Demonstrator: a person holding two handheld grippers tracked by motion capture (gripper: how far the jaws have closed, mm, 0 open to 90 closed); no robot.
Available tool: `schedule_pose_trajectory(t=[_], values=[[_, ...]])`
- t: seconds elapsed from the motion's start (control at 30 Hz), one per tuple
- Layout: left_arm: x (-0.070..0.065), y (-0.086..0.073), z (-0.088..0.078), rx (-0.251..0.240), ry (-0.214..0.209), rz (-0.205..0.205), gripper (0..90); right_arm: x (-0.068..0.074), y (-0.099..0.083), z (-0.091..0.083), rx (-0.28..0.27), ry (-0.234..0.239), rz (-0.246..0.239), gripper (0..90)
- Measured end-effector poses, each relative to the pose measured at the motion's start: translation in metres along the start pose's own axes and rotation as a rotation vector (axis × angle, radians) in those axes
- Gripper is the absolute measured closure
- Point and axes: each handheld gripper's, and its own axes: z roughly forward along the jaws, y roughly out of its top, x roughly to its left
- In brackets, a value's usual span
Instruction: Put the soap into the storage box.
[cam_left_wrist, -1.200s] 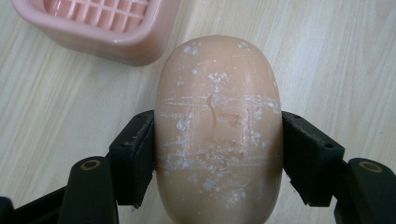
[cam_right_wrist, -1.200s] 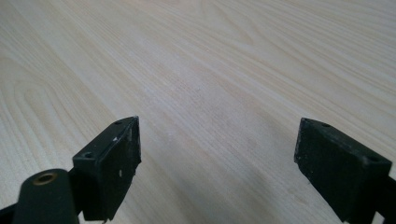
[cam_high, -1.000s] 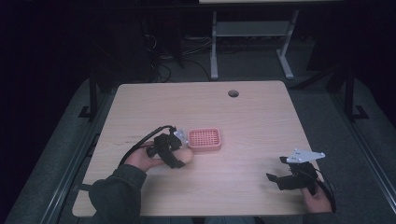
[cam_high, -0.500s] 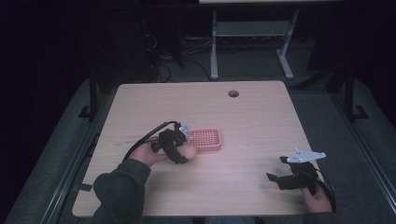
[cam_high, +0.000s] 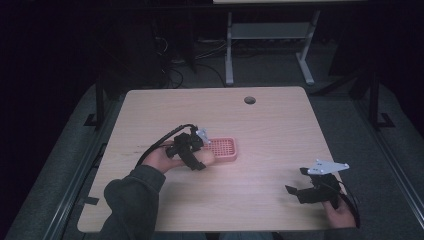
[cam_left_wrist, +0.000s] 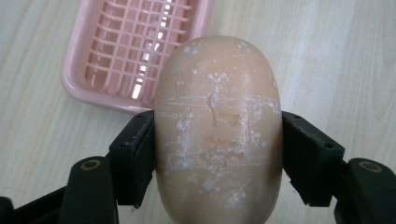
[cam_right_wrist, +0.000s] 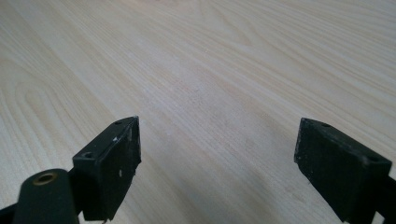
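A peach-coloured oval bar of soap, scuffed with white marks, is pinched between the two black jaws of my left gripper. In the high view that left gripper hovers at the left edge of a pink slotted soap dish near the table's middle, with the soap at its tip. The pink dish lies just beyond the soap in the left gripper view. My right gripper stands open at the table's front right, nothing between its jaws.
The wooden table has a round cable hole near its far edge. A metal desk frame stands on the floor behind. A black cable trails from the left gripper.
The left gripper has lifted and shifted slightly with the soap beside the dish. The right gripper has stayed where it was.
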Motion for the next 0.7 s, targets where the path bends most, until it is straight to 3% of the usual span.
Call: schedule_pose_trajectory(t=[0.7], values=[[0.015, 0.026, -0.002, 0.006, -0.002, 0.018, 32.5, -0.001, -0.001, 0.0, -0.002, 0.003, 0.004, 14.1]])
